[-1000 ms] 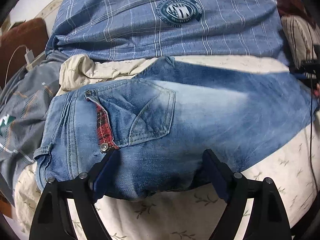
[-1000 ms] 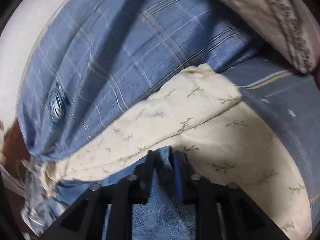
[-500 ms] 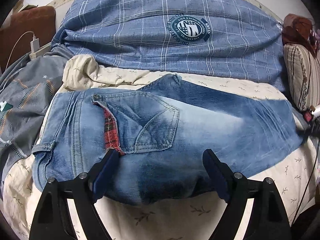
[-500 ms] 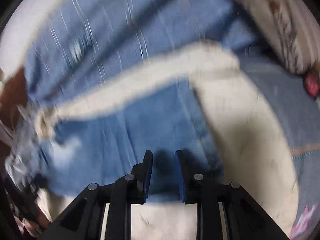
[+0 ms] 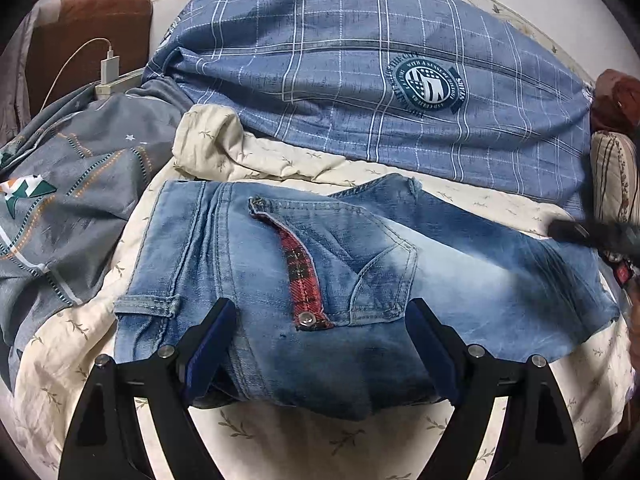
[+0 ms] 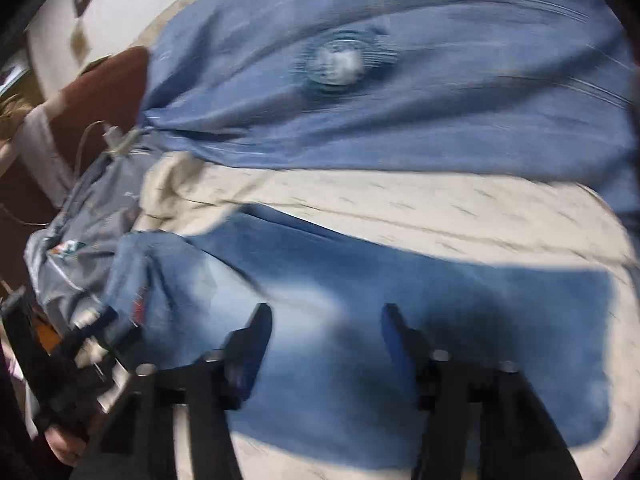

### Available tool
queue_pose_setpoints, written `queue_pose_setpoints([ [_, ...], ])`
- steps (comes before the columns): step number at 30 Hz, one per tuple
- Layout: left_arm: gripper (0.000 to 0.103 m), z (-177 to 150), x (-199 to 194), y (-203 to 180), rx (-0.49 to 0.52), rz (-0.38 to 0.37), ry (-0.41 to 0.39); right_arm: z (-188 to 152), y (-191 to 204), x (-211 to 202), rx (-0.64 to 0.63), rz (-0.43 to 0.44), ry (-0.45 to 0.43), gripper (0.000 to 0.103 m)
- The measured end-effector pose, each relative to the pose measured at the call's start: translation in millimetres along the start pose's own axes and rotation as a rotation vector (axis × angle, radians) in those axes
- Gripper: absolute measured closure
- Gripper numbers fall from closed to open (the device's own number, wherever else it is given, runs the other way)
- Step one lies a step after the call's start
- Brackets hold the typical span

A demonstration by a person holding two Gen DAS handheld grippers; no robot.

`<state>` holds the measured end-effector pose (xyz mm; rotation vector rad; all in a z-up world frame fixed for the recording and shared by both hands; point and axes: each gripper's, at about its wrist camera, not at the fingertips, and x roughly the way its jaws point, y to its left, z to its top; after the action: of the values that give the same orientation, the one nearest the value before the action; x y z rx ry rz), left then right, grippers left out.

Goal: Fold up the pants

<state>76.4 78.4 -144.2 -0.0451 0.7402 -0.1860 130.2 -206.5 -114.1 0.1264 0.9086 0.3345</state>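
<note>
Now your left gripper (image 5: pixel 320 344) hovers wide over folded jeans (image 5: pixel 460 280) at lower centre; right gripper (image 6: pixel 326 344), blurred, seemingly spread too, holding nothing.

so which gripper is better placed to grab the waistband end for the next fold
Left. The left gripper is open right at the waistband end of the jeans, beside the back pocket. The right gripper, also open, hangs over the plain leg fabric.
</note>
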Motion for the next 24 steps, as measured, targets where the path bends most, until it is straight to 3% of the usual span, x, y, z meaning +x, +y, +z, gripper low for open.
queue_pose_setpoints([
  [6,0.016,0.0,-0.1,1.1,0.048,0.001,-0.007,25.5,48.5,58.1,-0.067,-0.006,0.078,0.043],
  [8,0.016,0.5,1.4,4.0,0.045,0.003,0.001,30.9,52.4,80.2,-0.056,-0.001,0.132,0.067],
  [12,0.016,1.8,4.1,9.3,0.028,0.001,0.013,35.0,53.7,118.3,0.014,-0.017,0.184,0.078],
  [24,0.016,-6.2,21.7,2.1,0.120,0.067,0.107,56.8,44.8,175.7,0.110,-0.122,0.254,0.078],
])
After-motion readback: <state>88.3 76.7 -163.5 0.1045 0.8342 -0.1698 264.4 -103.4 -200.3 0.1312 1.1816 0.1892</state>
